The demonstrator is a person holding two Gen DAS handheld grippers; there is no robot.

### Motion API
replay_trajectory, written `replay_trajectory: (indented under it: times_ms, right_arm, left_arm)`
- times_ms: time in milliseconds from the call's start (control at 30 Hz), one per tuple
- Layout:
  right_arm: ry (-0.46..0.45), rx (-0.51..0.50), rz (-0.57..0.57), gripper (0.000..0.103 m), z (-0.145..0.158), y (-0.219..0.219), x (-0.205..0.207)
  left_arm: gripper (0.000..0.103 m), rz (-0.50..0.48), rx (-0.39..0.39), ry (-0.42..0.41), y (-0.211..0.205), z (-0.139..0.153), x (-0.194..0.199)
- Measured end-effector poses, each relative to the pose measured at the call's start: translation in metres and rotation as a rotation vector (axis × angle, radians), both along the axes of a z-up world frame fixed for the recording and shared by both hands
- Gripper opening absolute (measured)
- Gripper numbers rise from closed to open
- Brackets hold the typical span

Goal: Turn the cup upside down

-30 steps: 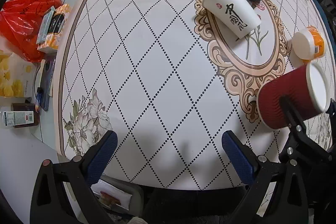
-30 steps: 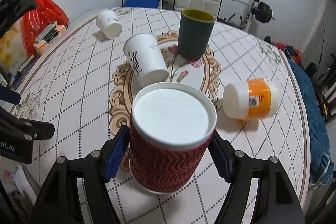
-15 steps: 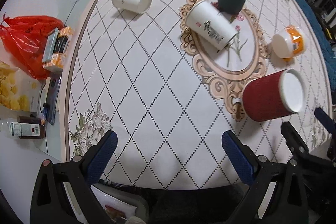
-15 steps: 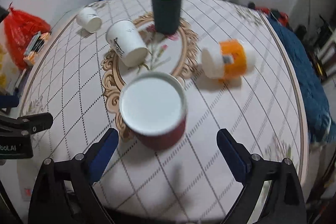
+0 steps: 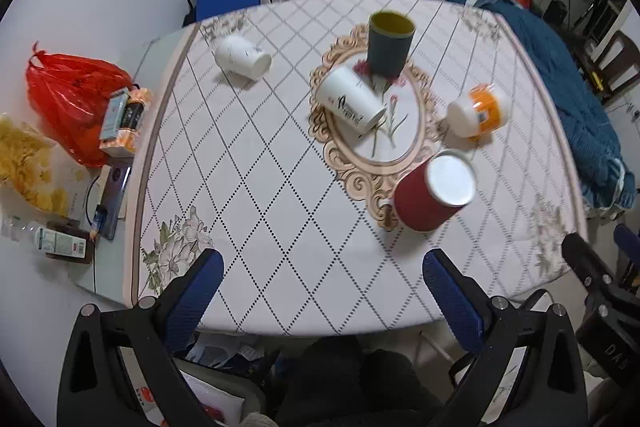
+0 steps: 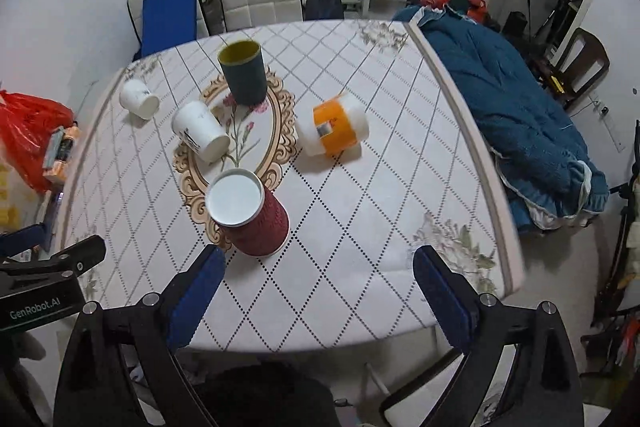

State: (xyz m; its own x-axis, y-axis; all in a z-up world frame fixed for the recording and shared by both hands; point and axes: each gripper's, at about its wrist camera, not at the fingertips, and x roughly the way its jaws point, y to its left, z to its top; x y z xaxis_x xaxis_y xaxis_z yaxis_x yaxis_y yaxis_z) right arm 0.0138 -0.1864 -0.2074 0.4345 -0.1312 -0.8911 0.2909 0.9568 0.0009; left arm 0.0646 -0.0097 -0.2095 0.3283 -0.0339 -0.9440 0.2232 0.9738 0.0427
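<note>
A red ribbed paper cup (image 5: pixel 430 193) stands upside down on the table, its white base up; it also shows in the right wrist view (image 6: pixel 252 215). My left gripper (image 5: pixel 320 291) is open and empty, above the table's near edge, left of the cup. My right gripper (image 6: pixel 316 287) is open and empty, drawn back above the near edge, with the cup beyond its left finger (image 6: pixel 196 291). The right gripper's body shows at the lower right of the left wrist view (image 5: pixel 600 287).
A dark green cup (image 6: pixel 244 73) stands upright on the table (image 6: pixel 360 247). Two white paper cups (image 6: pixel 200 131) (image 6: pixel 138 99) and an orange-and-white jar (image 6: pixel 334 125) lie on their sides. A red bag (image 5: pixel 68 95) and boxes sit at the left, a blue quilt (image 6: pixel 508 115) at the right, chairs behind.
My right gripper let go of the red cup, opened and pulled back and up. My left gripper also rose and drew back. The cup stays standing base up.
</note>
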Motion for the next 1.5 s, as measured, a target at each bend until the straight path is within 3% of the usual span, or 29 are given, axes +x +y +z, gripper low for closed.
replay_trajectory:
  times_ms: [400,733,1167,1500]
  right_arm:
    - [-0.085,-0.043,0.054,0.097,0.093,0.005,-0.068]
    - [-0.171,-0.053,0.047,0.097,0.167,0.005,-0.126]
    - [-0.221,-0.08,0.071,0.098,0.224,0.005,-0.166]
    - [-0.222,-0.071,0.083,0.098,0.231,-0.001,-0.165]
  left_arm:
    - [0.102,0.027,-0.043,-0.142,0.003,0.093,-0.066]
    - [0.102,0.04,-0.073,-0.192,0.006,0.141,-0.109]
    - [0.102,0.035,-0.076,-0.232,-0.002,0.175,-0.136]
    - [0.102,0.04,-0.074,-0.228,-0.003,0.179,-0.141]
